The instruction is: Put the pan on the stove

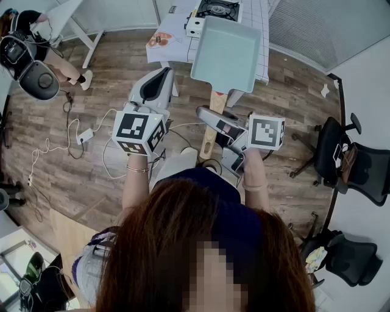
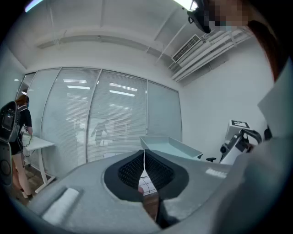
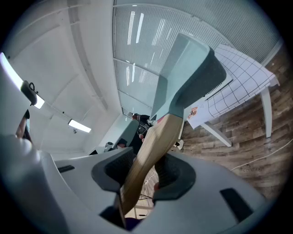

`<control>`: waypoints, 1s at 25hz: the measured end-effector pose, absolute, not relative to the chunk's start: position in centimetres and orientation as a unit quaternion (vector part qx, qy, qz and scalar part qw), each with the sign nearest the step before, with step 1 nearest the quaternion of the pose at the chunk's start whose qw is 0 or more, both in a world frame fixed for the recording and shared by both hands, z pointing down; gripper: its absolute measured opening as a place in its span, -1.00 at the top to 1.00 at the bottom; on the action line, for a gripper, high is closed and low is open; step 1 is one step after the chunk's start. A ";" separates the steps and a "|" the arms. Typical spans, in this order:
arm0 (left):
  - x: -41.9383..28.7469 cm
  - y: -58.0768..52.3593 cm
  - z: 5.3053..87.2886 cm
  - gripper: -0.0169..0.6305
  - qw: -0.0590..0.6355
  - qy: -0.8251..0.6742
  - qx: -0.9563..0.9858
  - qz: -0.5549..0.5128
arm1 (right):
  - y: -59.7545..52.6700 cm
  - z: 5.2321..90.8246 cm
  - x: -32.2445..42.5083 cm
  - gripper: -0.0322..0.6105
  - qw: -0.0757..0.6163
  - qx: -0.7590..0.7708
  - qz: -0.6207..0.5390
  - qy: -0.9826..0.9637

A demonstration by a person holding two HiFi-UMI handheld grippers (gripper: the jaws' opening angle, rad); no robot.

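Pale-green and rectangular, the pan (image 1: 225, 55) is up in the air in front of you, open side up. It is over the wood floor (image 1: 91, 164), and its far end reaches across the near edge of the table (image 1: 261, 42).

Your right gripper (image 3: 146, 176) is clamped on the pan's wooden handle (image 3: 153, 146). The 2 dark pads press it from either side, and the handle runs up and away from the jaws to the pan's body.

The stove (image 1: 217, 8) sits farther back on the table, on the white grid cloth (image 1: 256, 18), just past the pan's far edge in the head view. The pan is not on it.

Your left gripper (image 2: 144, 171) holds nothing. Its 2 jaws are together with the pads meeting. It is raised to the left of the handle and points toward the table.
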State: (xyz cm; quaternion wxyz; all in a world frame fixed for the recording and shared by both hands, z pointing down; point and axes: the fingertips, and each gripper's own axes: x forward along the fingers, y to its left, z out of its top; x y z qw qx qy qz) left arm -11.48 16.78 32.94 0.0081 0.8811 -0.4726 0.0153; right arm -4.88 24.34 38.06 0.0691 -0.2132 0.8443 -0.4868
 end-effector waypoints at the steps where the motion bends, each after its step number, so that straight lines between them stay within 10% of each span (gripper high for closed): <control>1: -11.6 16.5 33.1 0.90 0.008 -0.472 0.881 0.015 | 24.1 38.1 -5.0 0.42 0.070 -0.212 -0.486 0.845; 25: -14.3 11.2 34.4 0.90 0.029 -0.428 0.903 0.003 | 18.4 38.4 -9.0 0.40 0.084 -0.245 -0.485 0.836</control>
